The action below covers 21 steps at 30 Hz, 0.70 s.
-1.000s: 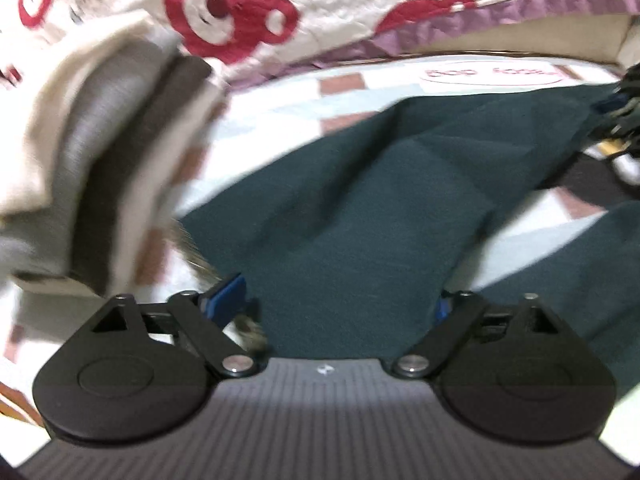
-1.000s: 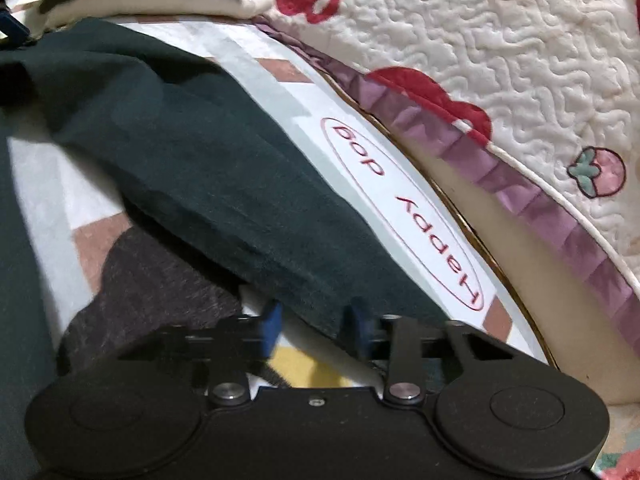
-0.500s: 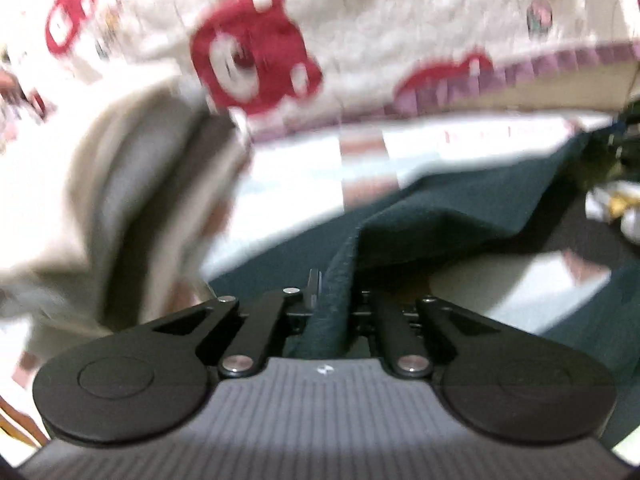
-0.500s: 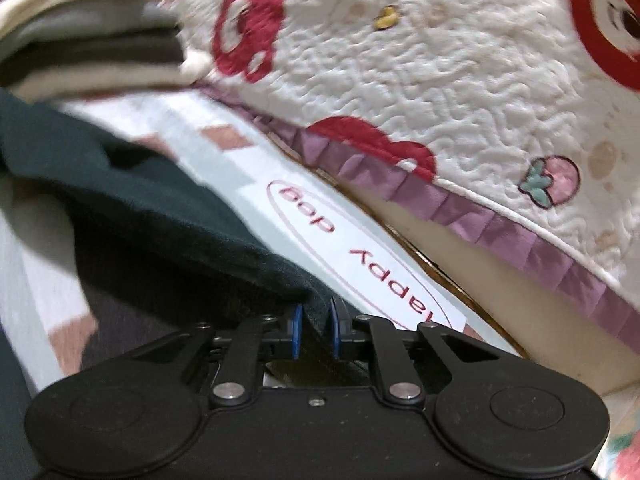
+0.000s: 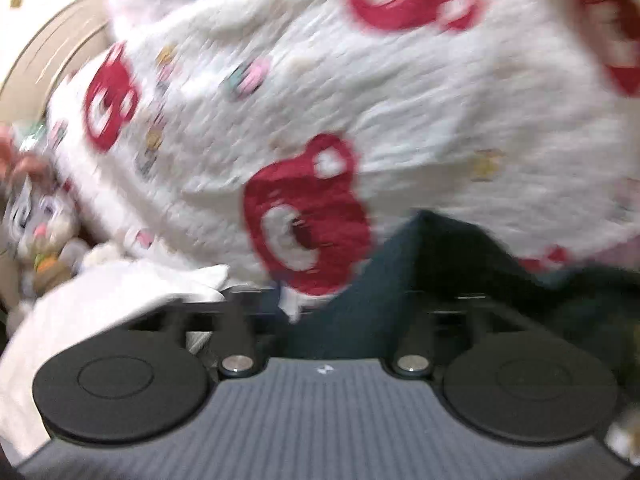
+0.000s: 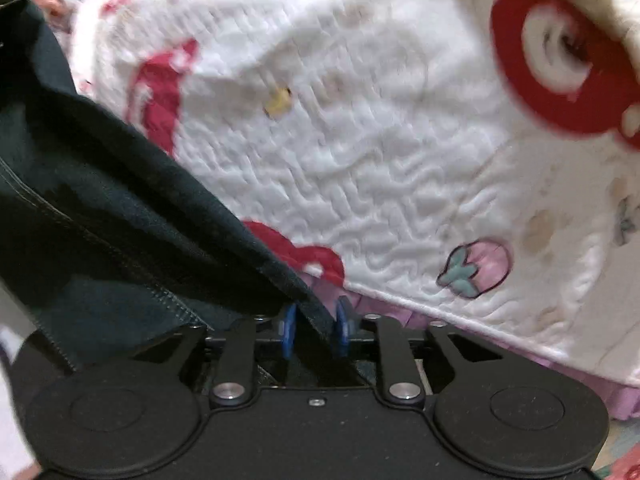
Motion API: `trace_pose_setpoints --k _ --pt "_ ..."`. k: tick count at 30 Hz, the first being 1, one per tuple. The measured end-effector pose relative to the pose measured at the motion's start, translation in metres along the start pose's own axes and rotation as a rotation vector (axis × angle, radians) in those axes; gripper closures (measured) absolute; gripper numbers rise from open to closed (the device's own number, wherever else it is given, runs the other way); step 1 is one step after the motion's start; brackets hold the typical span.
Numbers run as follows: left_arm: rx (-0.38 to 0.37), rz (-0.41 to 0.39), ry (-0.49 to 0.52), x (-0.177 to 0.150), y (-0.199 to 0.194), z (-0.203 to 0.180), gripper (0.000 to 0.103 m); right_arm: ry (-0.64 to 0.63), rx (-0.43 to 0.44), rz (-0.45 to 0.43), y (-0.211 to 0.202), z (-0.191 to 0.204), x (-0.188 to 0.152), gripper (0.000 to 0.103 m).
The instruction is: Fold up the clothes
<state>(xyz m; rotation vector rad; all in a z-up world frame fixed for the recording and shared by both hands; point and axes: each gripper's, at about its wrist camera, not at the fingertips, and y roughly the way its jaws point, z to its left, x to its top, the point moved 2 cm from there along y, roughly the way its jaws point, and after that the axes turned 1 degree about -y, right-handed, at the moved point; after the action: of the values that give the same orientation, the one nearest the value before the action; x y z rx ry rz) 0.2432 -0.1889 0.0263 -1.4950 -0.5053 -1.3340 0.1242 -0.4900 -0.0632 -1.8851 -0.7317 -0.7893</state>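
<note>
Both grippers are holding the dark green garment [image 6: 120, 208] up off the bed right now. The right gripper [image 6: 314, 330] is pinching a stitched edge, its blue pads nearly closed with only the cloth between them. From there the fabric is running up and away to the left, toward the other hand, so its long axis is lying across between the two.

The left gripper [image 5: 340, 312] is blurrier. Green cloth is bunching right in front of it, but its fingertips are buried, so I can't tell how tight the grip is.

Behind everything is the white quilt with red bears [image 5: 360, 120].

My guess is whatever comes next depends on keeping that span taut and level, since both ends are equally in hand.
</note>
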Motion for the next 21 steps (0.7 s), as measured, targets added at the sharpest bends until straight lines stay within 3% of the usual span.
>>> trace_pose_setpoints --k 2,4,6,9,14,17,21 --pt "0.006 0.048 -0.002 -0.02 0.012 -0.004 0.045 0.018 -0.012 0.087 0.024 -0.007 -0.002 0.063" --pt "0.013 0.095 -0.004 -0.039 0.024 -0.008 0.041 0.078 -0.047 0.097 0.029 -0.015 -0.015 0.054" --pt "0.019 0.143 -0.006 -0.059 0.037 -0.011 0.033 0.16 -0.001 0.125 0.02 -0.023 -0.04 0.049" --pt "0.023 0.225 -0.03 -0.09 0.053 -0.014 0.033 0.228 0.061 0.186 0.002 -0.033 -0.081 0.048" --pt "-0.031 0.448 -0.4 -0.137 0.074 0.038 0.033 0.257 0.082 0.286 -0.034 -0.05 -0.145 0.047" --pt "-0.043 0.489 -0.598 -0.145 0.087 0.062 0.033 0.326 0.068 0.322 -0.061 -0.066 -0.171 0.043" --pt "-0.076 0.503 -0.692 -0.152 0.094 0.064 0.032 0.412 0.033 0.373 -0.095 -0.086 -0.199 0.043"
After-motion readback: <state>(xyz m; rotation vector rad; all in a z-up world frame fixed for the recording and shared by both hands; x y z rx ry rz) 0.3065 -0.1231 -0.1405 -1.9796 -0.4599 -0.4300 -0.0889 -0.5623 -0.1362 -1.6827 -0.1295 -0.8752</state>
